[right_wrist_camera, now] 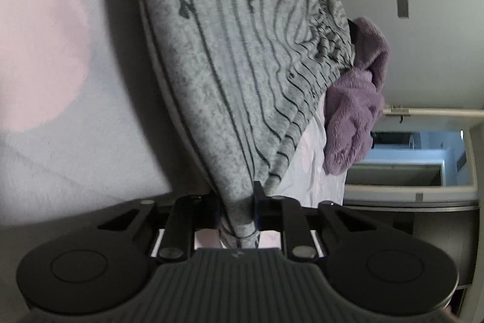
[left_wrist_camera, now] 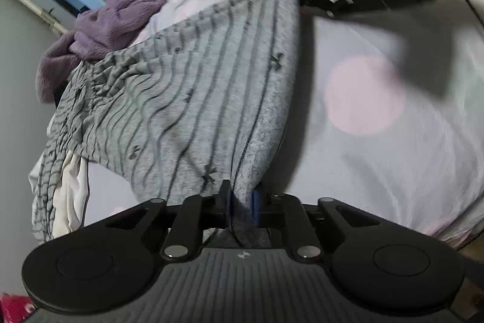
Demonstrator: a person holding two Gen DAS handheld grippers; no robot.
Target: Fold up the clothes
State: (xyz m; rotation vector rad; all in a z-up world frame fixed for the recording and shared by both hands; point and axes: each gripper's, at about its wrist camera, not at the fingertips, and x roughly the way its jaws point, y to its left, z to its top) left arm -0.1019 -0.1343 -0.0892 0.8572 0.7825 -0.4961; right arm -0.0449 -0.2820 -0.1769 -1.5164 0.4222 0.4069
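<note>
The left hand-held gripper pinches one corner of the grey striped garment, and the right hand-held gripper clamps another. The cloth stretches taut between them above the bed, long axis running gripper to gripper, stripes along it. A purple fleece lies beyond.

the striped garment lies spread on the bed sheet, one end pinched between the fingers of the left gripper, the opposite end between the fingers of the right gripper. in the left wrist view the fleece garment sits behind the striped garment, to its left, on the same sheet. a heap of other clothes lies at the garment's left edge.
</note>
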